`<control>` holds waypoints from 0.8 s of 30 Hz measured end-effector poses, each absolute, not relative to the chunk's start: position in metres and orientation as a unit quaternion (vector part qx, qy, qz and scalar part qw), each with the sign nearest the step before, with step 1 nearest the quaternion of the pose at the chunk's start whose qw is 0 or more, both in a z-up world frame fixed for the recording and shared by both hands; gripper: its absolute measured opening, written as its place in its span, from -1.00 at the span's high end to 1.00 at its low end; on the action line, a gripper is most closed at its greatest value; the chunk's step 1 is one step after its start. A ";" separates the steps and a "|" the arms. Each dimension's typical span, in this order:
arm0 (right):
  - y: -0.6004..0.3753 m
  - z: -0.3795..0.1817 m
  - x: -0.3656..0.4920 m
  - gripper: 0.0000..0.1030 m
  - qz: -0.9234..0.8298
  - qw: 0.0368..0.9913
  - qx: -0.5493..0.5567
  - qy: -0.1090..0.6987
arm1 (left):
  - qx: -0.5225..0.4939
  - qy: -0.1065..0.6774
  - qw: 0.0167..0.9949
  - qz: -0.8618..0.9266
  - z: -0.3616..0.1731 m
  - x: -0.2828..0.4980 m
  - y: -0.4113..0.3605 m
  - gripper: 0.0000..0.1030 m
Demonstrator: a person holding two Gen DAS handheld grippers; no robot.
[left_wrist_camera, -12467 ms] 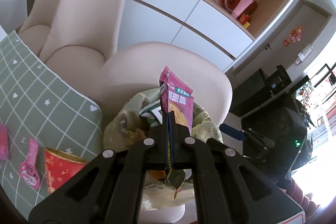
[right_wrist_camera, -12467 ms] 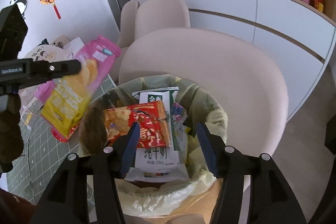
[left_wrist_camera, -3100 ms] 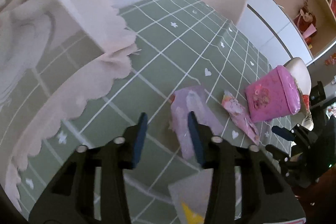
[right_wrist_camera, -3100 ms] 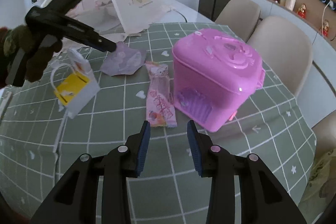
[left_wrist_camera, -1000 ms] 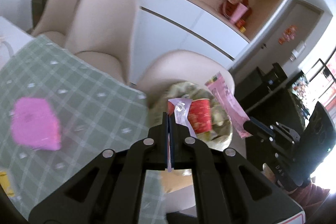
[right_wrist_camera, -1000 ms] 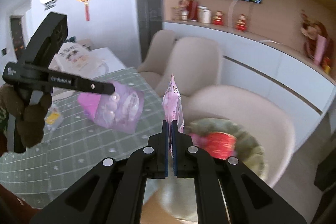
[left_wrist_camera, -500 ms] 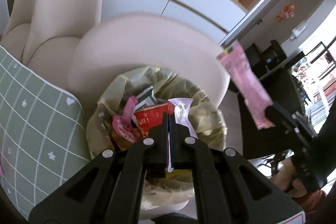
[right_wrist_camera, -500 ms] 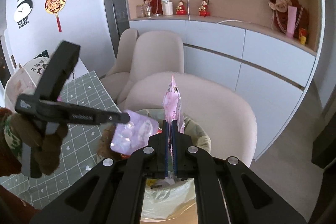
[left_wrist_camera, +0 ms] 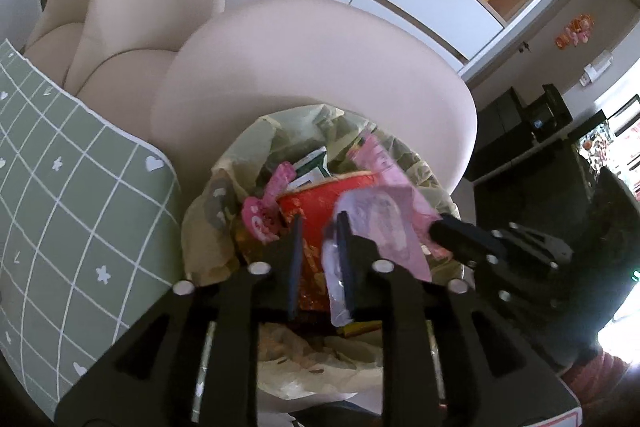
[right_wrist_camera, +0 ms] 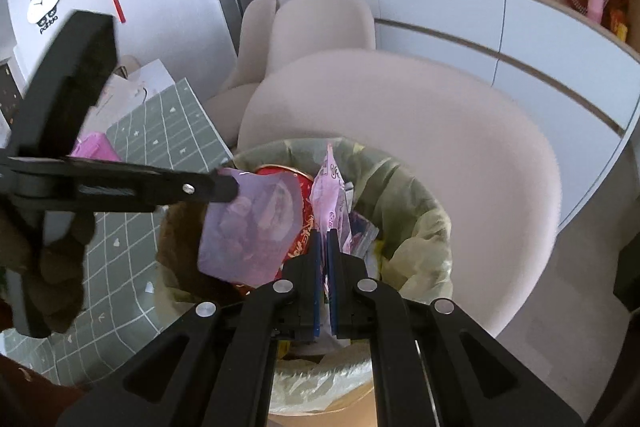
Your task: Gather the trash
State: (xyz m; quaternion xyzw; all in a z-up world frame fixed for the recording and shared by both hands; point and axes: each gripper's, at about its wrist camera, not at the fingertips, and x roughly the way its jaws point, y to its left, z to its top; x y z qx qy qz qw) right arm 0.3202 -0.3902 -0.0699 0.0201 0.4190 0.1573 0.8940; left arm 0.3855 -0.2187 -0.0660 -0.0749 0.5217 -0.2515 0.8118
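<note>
- The trash bin (left_wrist_camera: 224,211), lined with a pale yellow-green bag (right_wrist_camera: 420,227), stands just beside a beige chair (left_wrist_camera: 312,67) and next to the hanging edge of the green checked tablecloth (left_wrist_camera: 72,187).
- It is nearly full: a red snack packet (left_wrist_camera: 320,199) lies on top, a pink wrapper with a round end (left_wrist_camera: 260,215) at its left, and a green-and-white carton (left_wrist_camera: 312,167) behind.
- The left gripper (left_wrist_camera: 318,259) hovers right above the bin with its jaws parted. The purple wrapper (left_wrist_camera: 372,223) lies against the inner face of its right finger (left_wrist_camera: 344,259) and hangs over the red packet; the other finger is clear of it, so nothing is clamped.
- From the right wrist view, that purple wrapper (right_wrist_camera: 248,227) dangles from the left tool's tip over the bin's left half.
- The right gripper (right_wrist_camera: 324,259) is also above the bin, its jaws nearly together and pinching the lower part of a long pink wrapper (right_wrist_camera: 332,199), which stands upright over the trash.
- In the left wrist view the same pink wrapper (left_wrist_camera: 400,203) crosses just behind the purple one, its lower end at the right tool's tip.
- The person's gloved left hand (right_wrist_camera: 52,267) holds the left tool level, pointing right toward the bin.
- A pink box (right_wrist_camera: 94,147) sits on the tablecloth behind it.
</note>
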 end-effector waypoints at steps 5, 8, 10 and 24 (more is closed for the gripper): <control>-0.390 -0.083 0.327 0.89 0.159 0.888 0.026 0.432 | -0.074 0.496 0.839 -0.211 -0.056 0.371 -0.207 0.44; -0.391 -0.089 0.326 0.89 0.161 0.884 0.028 0.438 | -0.078 0.473 0.860 -0.173 -0.048 0.357 -0.197 0.29; -0.392 -0.091 0.322 0.89 0.163 0.883 0.037 0.438 | -0.068 0.455 0.876 -0.145 -0.043 0.345 -0.192 0.25; -0.363 -0.057 0.253 0.05 0.143 0.904 0.074 0.395 | -0.033 0.410 0.911 -0.039 -0.028 0.225 -0.114 -0.36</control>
